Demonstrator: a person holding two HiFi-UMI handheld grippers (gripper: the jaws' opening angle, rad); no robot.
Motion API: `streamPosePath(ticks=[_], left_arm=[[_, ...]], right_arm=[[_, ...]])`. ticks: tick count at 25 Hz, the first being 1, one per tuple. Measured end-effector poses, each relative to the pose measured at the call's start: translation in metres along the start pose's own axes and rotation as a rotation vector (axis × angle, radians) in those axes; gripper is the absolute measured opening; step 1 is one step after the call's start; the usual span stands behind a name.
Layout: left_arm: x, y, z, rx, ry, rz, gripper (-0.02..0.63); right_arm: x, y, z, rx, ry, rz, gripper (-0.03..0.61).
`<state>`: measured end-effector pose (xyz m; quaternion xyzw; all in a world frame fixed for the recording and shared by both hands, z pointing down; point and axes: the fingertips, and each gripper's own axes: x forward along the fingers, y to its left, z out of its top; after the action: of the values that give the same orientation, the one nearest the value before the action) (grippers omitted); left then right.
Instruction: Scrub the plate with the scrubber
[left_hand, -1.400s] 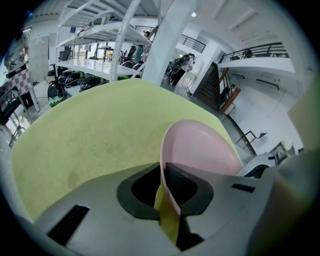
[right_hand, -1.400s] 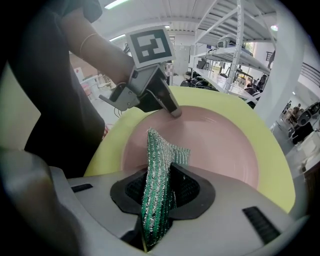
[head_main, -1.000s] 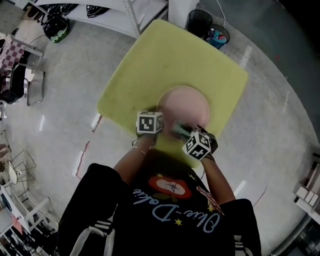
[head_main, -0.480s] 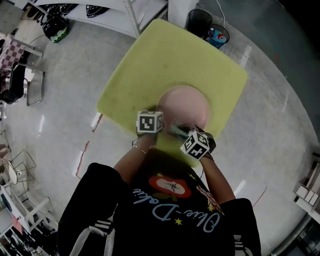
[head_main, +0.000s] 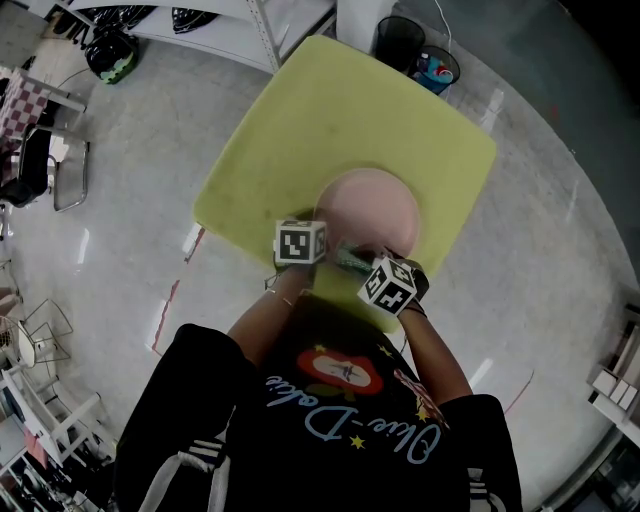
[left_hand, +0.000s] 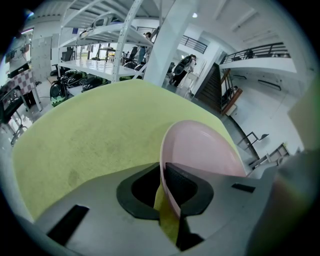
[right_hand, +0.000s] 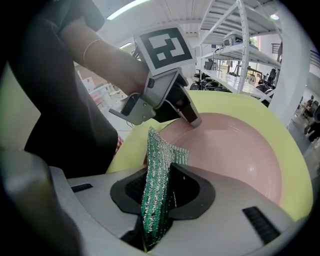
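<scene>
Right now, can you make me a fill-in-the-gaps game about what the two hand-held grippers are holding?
1. The round plastic plate, whose rim the left hand-held gripper is shut on, is coloured ____.
2. The sparkly mesh scrubber, clamped in the right hand-held gripper, is coloured ____.
3. The square yellow-green table carries only one dish, the ____.

Missing words: pink; green; plate.
</scene>
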<state>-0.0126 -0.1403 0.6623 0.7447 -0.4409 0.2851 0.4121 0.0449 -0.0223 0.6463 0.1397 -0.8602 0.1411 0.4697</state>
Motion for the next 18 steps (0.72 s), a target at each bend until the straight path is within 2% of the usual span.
streamPosePath(ticks=[5, 13, 18], left_arm=[[0.000, 0.001, -0.001, 0.015, -0.001, -0.004, 0.028], [-0.004, 0.000, 0.001, 0.051, -0.015, -0.019, 0.034], [-0.002, 0.004, 0.002, 0.057, -0.030, -0.022, 0.053]], right_arm=[[0.005, 0.001, 0.009, 0.006, -0.024, 0.017, 0.072], [-0.004, -0.013, 0.024, 0.138, -0.164, 0.012, 0.072], [-0.012, -0.017, 0.028, 0.159, -0.204, -0.016, 0.069]])
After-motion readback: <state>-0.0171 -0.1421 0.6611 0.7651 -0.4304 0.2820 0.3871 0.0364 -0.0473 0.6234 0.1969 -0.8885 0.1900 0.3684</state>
